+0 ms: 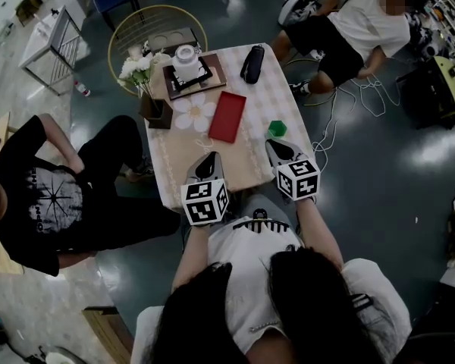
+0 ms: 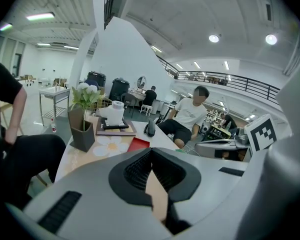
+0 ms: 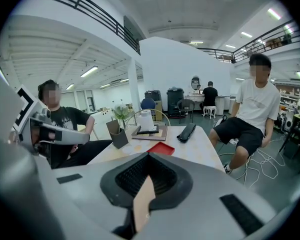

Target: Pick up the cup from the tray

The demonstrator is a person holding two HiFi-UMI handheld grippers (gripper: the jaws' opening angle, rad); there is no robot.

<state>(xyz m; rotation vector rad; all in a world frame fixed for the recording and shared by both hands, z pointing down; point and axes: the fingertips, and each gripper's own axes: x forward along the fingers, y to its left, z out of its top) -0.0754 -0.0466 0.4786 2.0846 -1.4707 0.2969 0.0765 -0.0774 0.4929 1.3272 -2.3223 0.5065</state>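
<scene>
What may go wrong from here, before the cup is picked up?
1. The cup stands on the tray at the far end of the table, while the left tongs and right tongs sit shut at the near edge: unopened, they might push the cup over.
2. The flower vase stands close beside the tray; the left tongs might tip it.

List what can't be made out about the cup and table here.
- Cup contents and handle: too small in head view, distant in both gripper views.
- Green object: too small in head view to identify.
- Table near edge: hidden in gripper views behind left gripper and right gripper.
</scene>
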